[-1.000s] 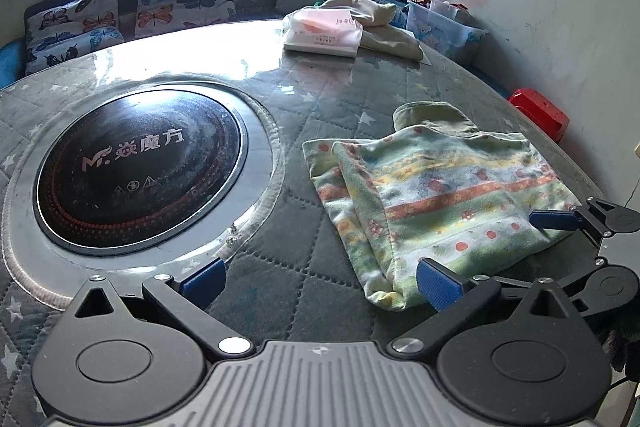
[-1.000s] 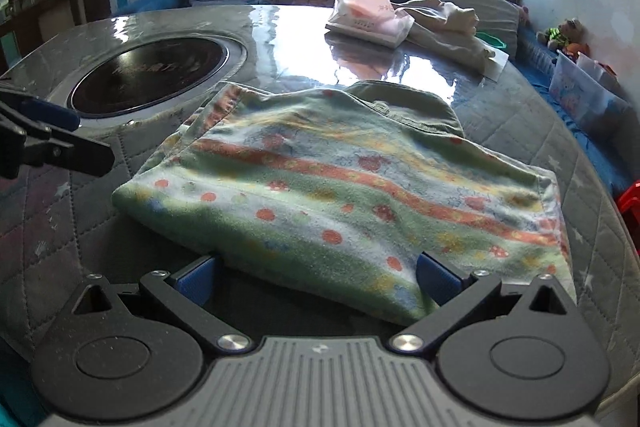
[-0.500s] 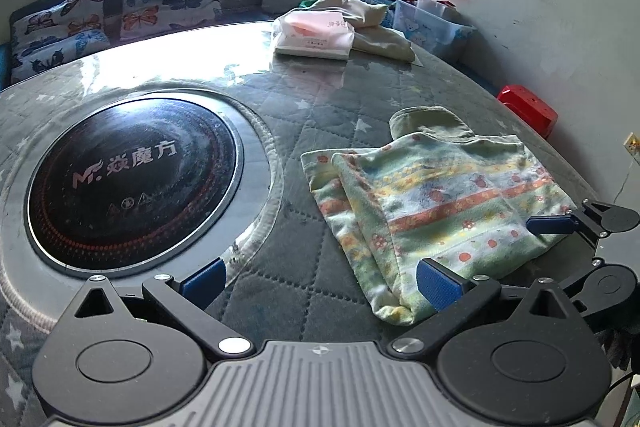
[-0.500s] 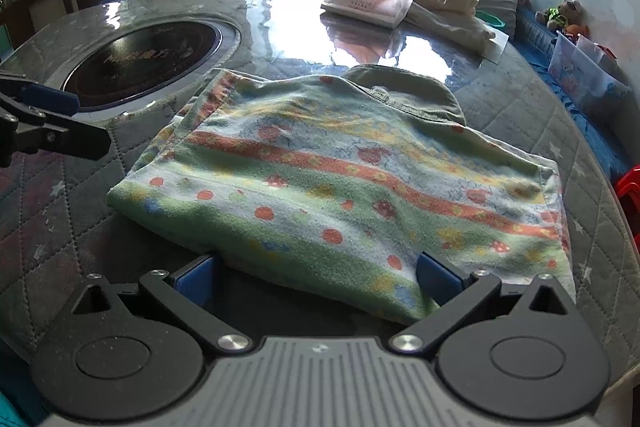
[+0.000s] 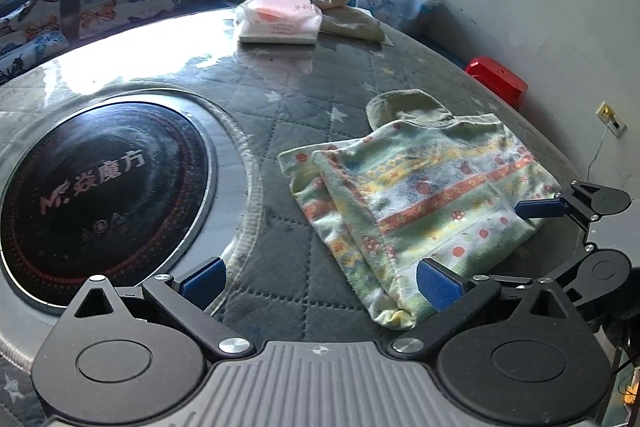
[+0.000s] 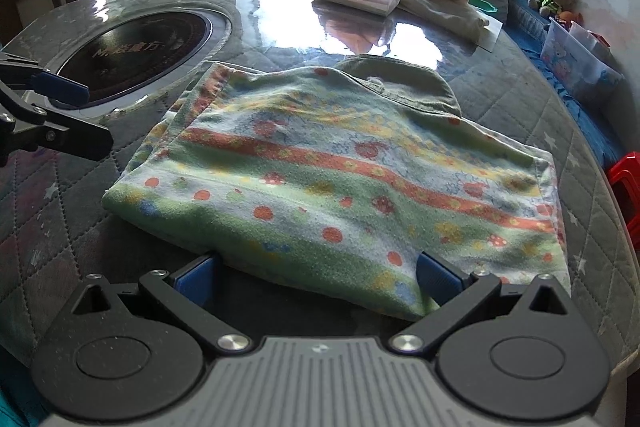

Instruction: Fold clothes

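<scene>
A folded green garment with orange stripes and red dots (image 5: 424, 195) lies on the grey quilted round table (image 5: 288, 115); a plain olive part sticks out at its far edge. It also shows in the right wrist view (image 6: 340, 171). My left gripper (image 5: 320, 279) is open and empty, hovering at the garment's near left corner. My right gripper (image 6: 318, 277) is open at the garment's near edge, which lies between its blue pads; it also shows in the left wrist view (image 5: 560, 231).
A black round hotplate (image 5: 96, 183) sits in the table's left part. A pink tissue pack (image 5: 280, 19) and a beige cloth (image 5: 344, 15) lie at the far side. Butterfly cushions, a plastic bin (image 5: 396, 3) and a red stool (image 5: 496, 79) stand beyond the table.
Both grippers have drawn back and risen slightly from the garment; the view has shifted left. The garment has not moved and both grippers stay open.
</scene>
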